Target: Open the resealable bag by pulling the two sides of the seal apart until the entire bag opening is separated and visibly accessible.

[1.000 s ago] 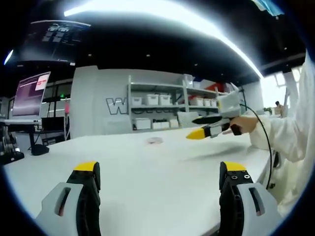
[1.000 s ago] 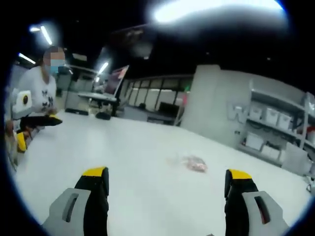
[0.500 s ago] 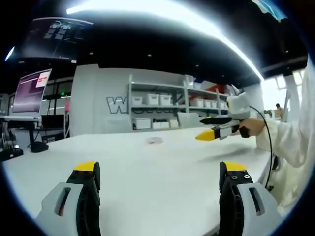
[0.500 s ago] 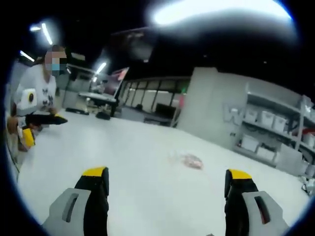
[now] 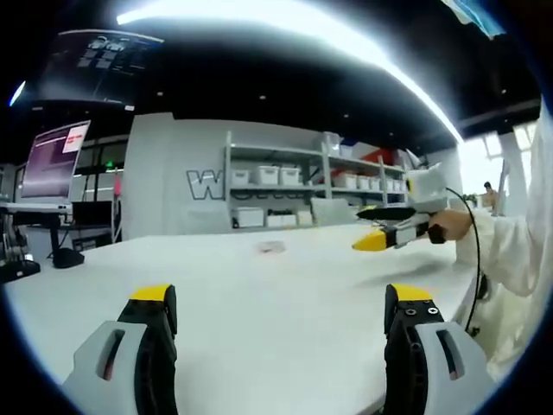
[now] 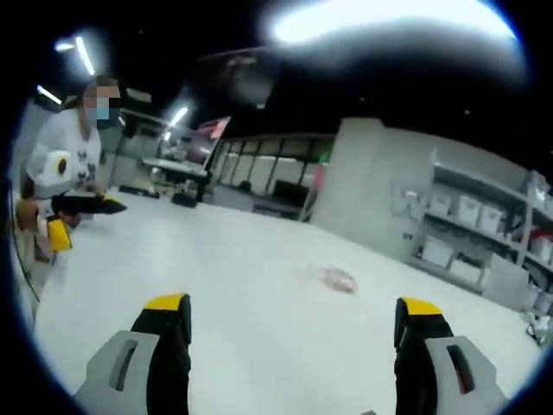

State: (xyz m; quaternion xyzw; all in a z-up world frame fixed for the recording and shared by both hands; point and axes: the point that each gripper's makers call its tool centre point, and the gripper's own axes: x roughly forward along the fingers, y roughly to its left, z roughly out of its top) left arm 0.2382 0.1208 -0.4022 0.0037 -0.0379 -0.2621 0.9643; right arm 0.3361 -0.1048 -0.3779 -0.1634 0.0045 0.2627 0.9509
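Observation:
A small clear resealable bag (image 6: 333, 279) with pinkish contents lies flat on the white table (image 6: 242, 303), far ahead of both grippers; in the left gripper view the bag (image 5: 271, 247) is a small pale patch. My left gripper (image 5: 281, 320) is open above the near table, nothing between its yellow-tipped jaws. My right gripper (image 6: 294, 324) is open too, holding nothing. In the left gripper view the right gripper (image 5: 384, 226) comes in from the right, held by a hand in a white sleeve. In the right gripper view the left gripper (image 6: 82, 205) shows at the far left.
White shelving (image 5: 302, 186) with storage bins stands behind the table. A monitor (image 5: 54, 164) sits on a desk at the left. A person (image 6: 65, 164) in a white top stands at the table's left edge in the right gripper view.
In the left gripper view the right gripper has drifted rightward and slightly up. The right gripper view has shifted slightly; the bag lies where it was.

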